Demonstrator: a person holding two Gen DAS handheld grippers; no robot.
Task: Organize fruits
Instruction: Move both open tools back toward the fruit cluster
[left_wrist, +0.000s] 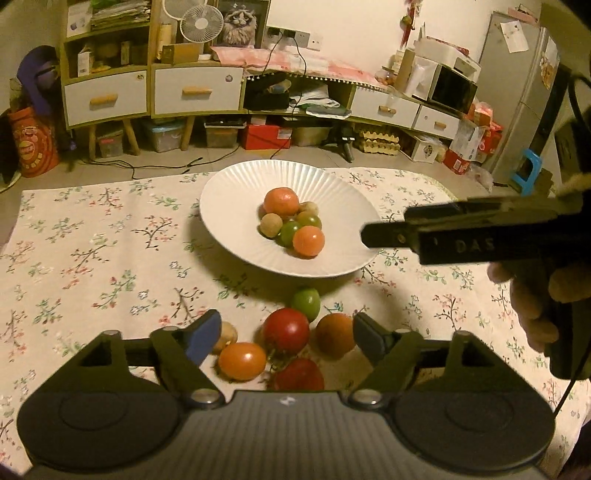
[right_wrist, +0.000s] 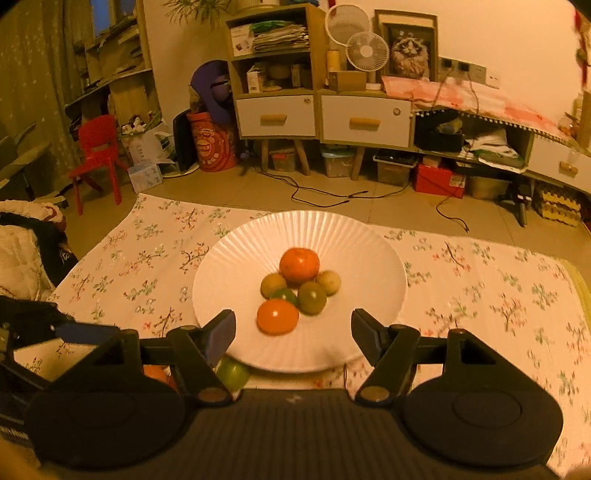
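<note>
While both tools hang over the cloth with nothing in their grip, the scene reads left to right like this:

Left gripper (left_wrist: 284, 338): jaws spread wide, nothing held — it points down at the loose fruit, probably to choose one.

Loose fruit: an orange round tomato (left_wrist: 242, 361) sits by the left finger, a red round tomato (left_wrist: 286, 329) midway between the fingers, a small green lime-like fruit (left_wrist: 306, 303) just beyond — uncollected.

White fluted paper plate (left_wrist: 229, 206): ahead of the left tool, holding a small heap of orange, green and tan fruit, evidently the gathering place.

Right gripper (right_wrist: 293, 332): jaws partly apart, empty; the nearest orange fruit (right_wrist: 277, 316) on the plate appears between its fingers.

Floral tablecloth (right_wrist: 480, 288): under everything.
</note>
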